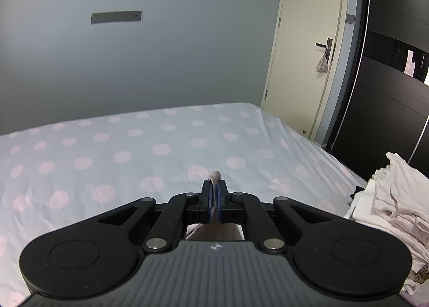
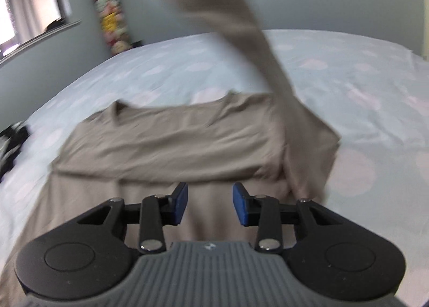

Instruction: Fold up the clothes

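Bedroom with grey-blue walls, and the bed (image 1: 161, 146) has that pale sheet with pink polka dots. Your left hand-held gripper (image 1: 214, 194) is clamped tight on a thin edge of the beige garment (image 2: 166, 143), lifted above the mattress. In the right wrist view, most of that garment lies spread across the bed, with one strip pulled up and away toward the top of the frame, blurry. Your right hand-held gripper (image 2: 210, 203) hangs over the cloth with its jaws spread apart, gripping nothing. A pile of white clothes (image 1: 394, 199) sits at the bed's right edge near the door (image 1: 308, 52).
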### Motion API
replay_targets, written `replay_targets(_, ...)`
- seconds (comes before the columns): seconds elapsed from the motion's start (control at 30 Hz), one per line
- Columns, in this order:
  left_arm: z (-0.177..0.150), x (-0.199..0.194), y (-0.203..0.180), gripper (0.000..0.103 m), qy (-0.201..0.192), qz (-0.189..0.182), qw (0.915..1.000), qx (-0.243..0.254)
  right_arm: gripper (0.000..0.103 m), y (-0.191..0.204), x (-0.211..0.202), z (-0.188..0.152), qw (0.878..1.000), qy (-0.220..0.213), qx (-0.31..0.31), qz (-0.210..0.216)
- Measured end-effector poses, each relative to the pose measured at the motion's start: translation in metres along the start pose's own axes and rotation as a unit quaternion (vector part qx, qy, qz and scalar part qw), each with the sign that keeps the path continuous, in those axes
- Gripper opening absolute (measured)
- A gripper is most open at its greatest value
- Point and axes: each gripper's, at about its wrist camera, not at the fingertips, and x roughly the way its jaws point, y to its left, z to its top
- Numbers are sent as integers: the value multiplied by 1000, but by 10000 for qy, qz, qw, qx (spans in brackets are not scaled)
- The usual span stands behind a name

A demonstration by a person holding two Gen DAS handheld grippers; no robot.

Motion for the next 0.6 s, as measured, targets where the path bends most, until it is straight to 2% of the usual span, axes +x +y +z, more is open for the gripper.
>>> replay_targets(0.13,8,-12,23,2,-189,216,9996,-83,41,-24,21,10,9989,-24,290,-357)
replay_targets(0.3,17,-27,51,0,-424,486,9977,-187,40,-48,27,13,9966,-98,546,-604)
replay_targets(0.37,16,-30,64,0,-442,656,9966,-230,40,-54,29,11,9942,-7,636,-867)
replay_targets(0.4,13,-31,71,0,-414,727,9961,-275,40,-57,28,9,9927,40,674,-999)
replay_targets(0.47,4,-29,86,0,-296,850,9951,-398,40,-66,24,4,9921,72,780,-979)
replay_targets(0.53,-10,-22,103,0,-44,970,9935,-593,40,-72,21,-1,9921,72,814,-947)
replay_targets(0.6,-32,-9,118,0,263,930,9913,-891,41,-71,18,-2,9928,71,737,-946)
